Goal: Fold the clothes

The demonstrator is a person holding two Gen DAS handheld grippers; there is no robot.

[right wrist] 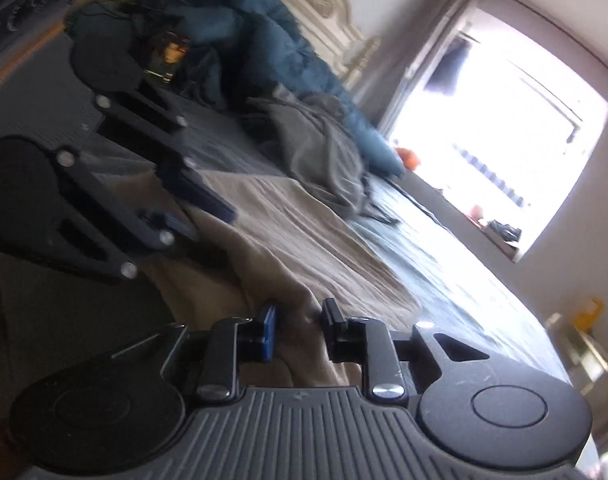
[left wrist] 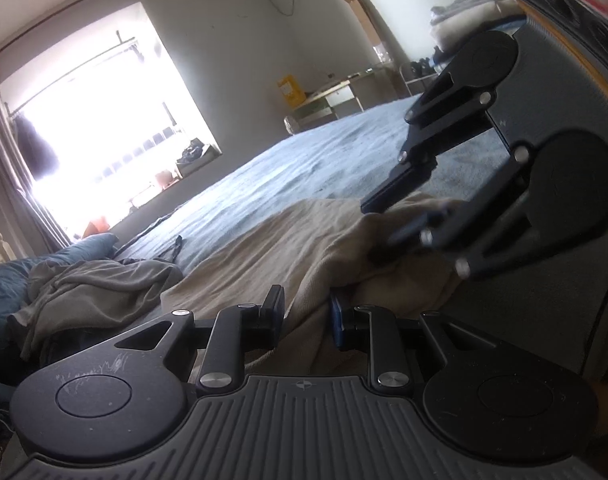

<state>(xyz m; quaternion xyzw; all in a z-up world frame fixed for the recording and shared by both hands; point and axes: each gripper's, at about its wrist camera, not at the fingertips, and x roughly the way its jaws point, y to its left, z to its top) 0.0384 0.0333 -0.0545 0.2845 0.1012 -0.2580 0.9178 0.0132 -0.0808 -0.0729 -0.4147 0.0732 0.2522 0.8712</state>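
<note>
Garment (left wrist: 287,248): beige cloth, soft, rumpled, on blue-grey bed cover (left wrist: 304,160).
L gripper (left wrist: 307,316): fingers part-open, fabric fold between (grip unclear).
R gripper (right wrist: 299,324): same, ridge between.

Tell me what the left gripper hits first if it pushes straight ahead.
The left gripper already has the beige garment between its fingers, so it would likely push into that cloth first; beyond lies the blue bedsheet. Depth is unclear.
</note>
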